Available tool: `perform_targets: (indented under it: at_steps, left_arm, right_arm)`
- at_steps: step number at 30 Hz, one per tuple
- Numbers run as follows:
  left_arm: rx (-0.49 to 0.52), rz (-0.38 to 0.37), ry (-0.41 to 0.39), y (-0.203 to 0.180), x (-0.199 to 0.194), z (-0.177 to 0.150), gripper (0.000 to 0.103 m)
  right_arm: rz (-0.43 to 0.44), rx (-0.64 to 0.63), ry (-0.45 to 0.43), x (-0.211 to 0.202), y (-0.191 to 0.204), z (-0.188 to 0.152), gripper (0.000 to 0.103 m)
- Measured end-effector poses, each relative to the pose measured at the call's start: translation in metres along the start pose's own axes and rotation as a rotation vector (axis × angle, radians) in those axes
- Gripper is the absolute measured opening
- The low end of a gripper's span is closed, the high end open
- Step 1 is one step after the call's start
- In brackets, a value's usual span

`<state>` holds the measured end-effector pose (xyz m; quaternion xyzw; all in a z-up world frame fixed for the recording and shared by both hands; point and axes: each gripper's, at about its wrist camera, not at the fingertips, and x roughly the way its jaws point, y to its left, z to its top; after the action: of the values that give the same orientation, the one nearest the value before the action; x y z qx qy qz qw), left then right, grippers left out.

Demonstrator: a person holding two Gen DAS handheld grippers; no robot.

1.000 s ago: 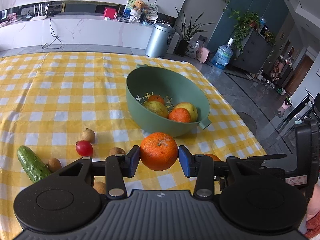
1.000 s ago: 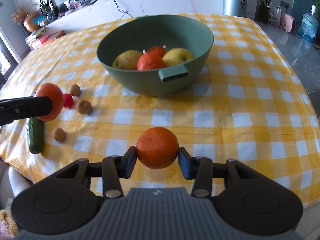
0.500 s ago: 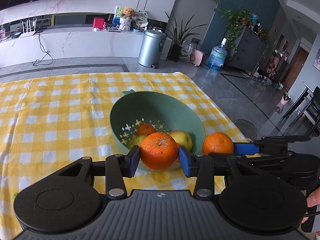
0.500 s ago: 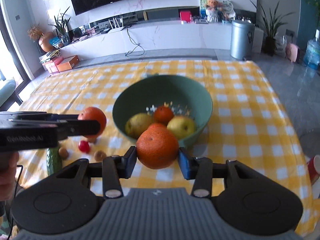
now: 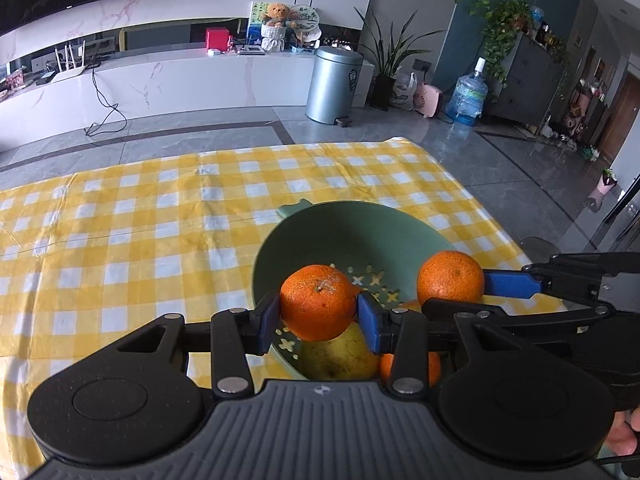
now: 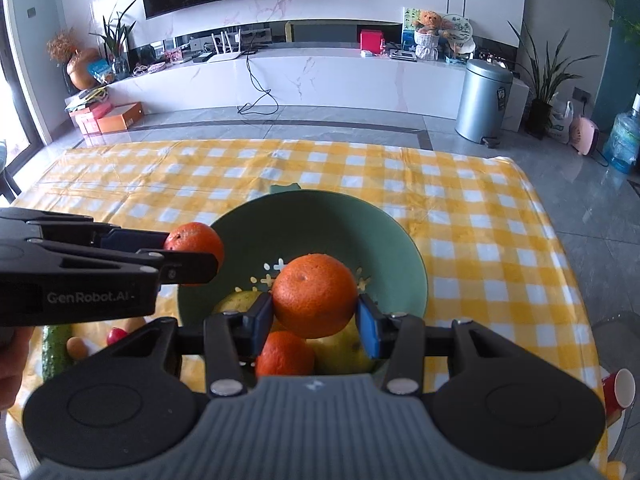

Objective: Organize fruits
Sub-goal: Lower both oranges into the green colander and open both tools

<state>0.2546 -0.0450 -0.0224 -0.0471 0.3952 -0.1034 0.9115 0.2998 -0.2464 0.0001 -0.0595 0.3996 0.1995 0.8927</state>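
The left claw [image 5: 318, 316] is clamped on an orange [image 5: 318, 302], held above the near-left rim of the green bowl [image 5: 344, 236]. The right claw [image 6: 314, 320] pinches a second orange [image 6: 314, 296] over the bowl's middle, where what looks like a pear [image 6: 344, 354] lies with another orange. "GenRobot.AI" is printed on the left claw's body. The bowl stands on the yellow-checked counter [image 6: 480, 220].

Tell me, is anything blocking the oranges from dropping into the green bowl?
Nothing visible blocks them. The left gripper and right gripper each hold an orange over the open bowl; only fruit already inside lies below.
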Motion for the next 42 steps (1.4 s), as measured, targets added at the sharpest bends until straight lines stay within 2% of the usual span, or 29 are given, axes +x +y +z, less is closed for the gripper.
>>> perform_targets:
  at_steps: [8, 23, 28, 30, 34, 42]
  left_arm:
    - [0.009, 0.025, 0.034, 0.007, 0.021, 0.0, 0.047]
    - [0.023, 0.014, 0.047, 0.004, 0.03, -0.003, 0.049]
    - [0.028, 0.023, 0.043, 0.002, 0.028, -0.002, 0.058]
    - [0.025, 0.018, 0.035, 0.002, 0.025, -0.001, 0.065]
    - [0.018, 0.025, 0.013, 0.001, 0.018, 0.0, 0.067]
    - [0.012, 0.026, -0.033, -0.003, -0.004, -0.004, 0.067]
  right_arm:
    - [-0.017, -0.06, 0.029, 0.025, 0.005, 0.006, 0.042]
    - [-0.009, -0.042, 0.064, 0.04, 0.002, -0.003, 0.044]
    - [-0.015, -0.061, 0.06, 0.04, 0.004, -0.004, 0.044]
    - [-0.015, -0.062, 0.062, 0.039, 0.005, -0.004, 0.044]
    - [-0.022, -0.076, 0.03, 0.032, 0.007, -0.003, 0.057]
    - [-0.042, -0.116, 0.003, 0.013, 0.016, -0.003, 0.059]
